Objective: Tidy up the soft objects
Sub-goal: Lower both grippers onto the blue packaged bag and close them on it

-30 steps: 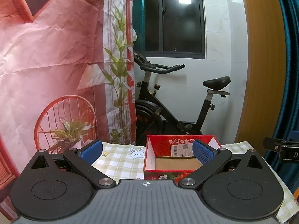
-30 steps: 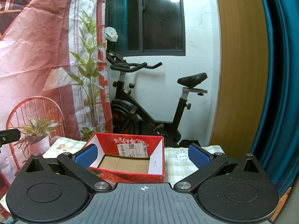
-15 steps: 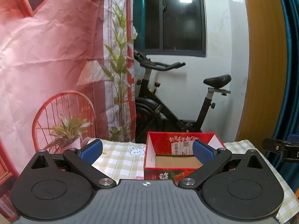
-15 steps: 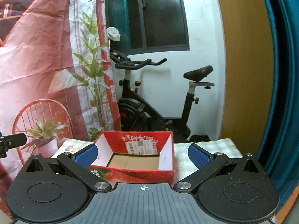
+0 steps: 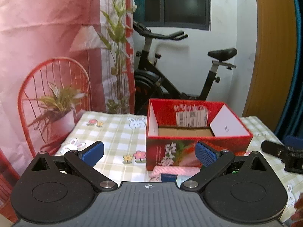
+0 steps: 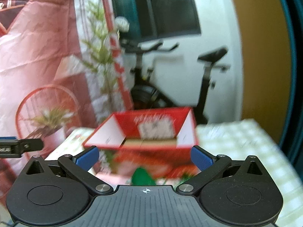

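Observation:
An open red cardboard box [image 5: 197,132] [image 6: 149,130] stands on the checked tablecloth [image 5: 113,132], with nothing visible inside it. In front of the box lies a pink knitted cloth [image 5: 170,170] beside a small blue item [image 5: 169,177]. A green soft thing [image 6: 142,176] shows blurred in the right wrist view, below the box. My left gripper [image 5: 149,153] is open above the cloth, holding nothing. My right gripper [image 6: 144,157] is open too, above the green thing. The right gripper's tip [image 5: 280,152] shows at the right edge of the left wrist view.
An exercise bike [image 5: 180,75] stands behind the table. A printed red backdrop with a chair and plants [image 5: 53,75] hangs at the left. A wooden panel [image 5: 272,56] and teal curtain [image 6: 295,66] are at the right.
Both grippers have tilted down and moved closer to the table, so the box sits lower and larger and the soft items in front of it have come into view. The right wrist view is motion-blurred.

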